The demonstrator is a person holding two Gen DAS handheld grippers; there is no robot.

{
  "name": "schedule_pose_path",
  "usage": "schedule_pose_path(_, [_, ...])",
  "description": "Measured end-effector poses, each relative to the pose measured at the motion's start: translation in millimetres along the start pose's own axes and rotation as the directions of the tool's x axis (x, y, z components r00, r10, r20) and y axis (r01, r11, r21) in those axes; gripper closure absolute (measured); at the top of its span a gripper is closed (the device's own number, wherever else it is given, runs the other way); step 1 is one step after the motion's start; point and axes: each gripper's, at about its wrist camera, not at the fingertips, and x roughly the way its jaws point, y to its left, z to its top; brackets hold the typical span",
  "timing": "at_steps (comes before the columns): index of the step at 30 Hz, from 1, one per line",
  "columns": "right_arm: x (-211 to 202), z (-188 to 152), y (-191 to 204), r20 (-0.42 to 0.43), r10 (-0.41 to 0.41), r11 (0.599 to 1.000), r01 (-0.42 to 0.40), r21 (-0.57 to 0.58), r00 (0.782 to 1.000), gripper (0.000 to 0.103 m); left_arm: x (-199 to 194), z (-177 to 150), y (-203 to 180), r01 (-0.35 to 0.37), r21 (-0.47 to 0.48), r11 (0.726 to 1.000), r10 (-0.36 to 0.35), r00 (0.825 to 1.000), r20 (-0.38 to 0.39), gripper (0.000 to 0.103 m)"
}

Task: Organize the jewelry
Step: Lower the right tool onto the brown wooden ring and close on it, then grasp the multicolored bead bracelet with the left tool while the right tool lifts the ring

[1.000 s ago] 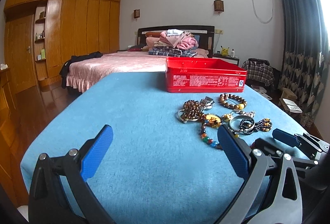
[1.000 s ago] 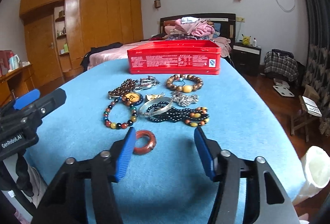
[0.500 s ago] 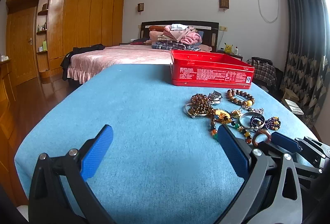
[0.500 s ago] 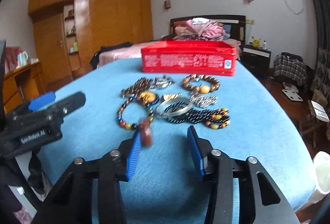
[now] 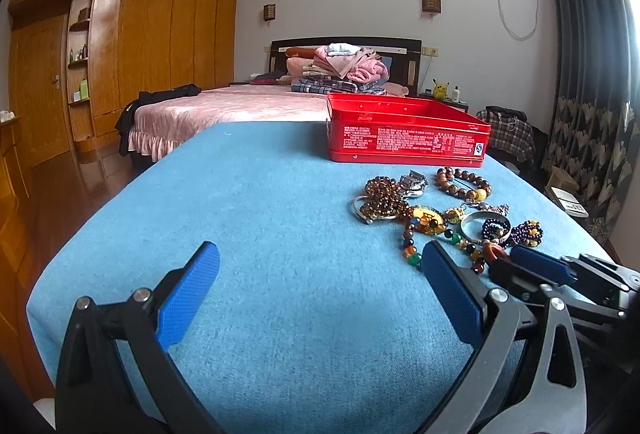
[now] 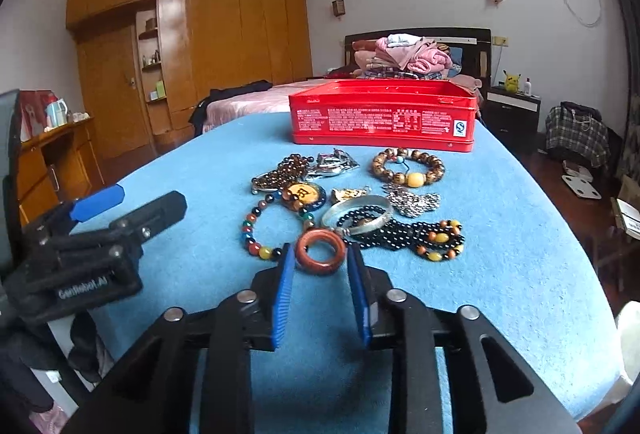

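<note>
The right gripper (image 6: 320, 270) pinches a reddish-brown ring (image 6: 320, 251) between its blue fingertips, above the blue-covered counter (image 6: 500, 266). Jewelry crowds toward 12 o'clock: a multicolored bead bracelet (image 6: 256, 234), a silver bangle (image 6: 358, 212), black beads (image 6: 400, 234) and, farther back, an open red tin (image 6: 382, 118). At 9 o'clock, the left gripper (image 5: 320, 290) hovers with fingers spread wide, empty.
</note>
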Motion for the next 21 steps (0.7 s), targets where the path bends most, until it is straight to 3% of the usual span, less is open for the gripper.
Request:
schedule_pose_path(17, [10.0, 1.4, -7.3, -0.014, 0.038, 0.998, -0.037, 0.051, 0.999, 0.074, 2.6, -1.0, -3.8, 0.003, 0.006, 1.0, -0.003, 1.0, -0.006, 0.005])
schedule_pose_path(21, [-1.5, 4.6, -8.8, 0.017, -0.03, 0.999, 0.03, 0.021, 0.999, 0.074, 6.8, 1.5, -14.6, 0.02, 0.019, 1.0, -0.019, 1.0, -0.009, 0.005])
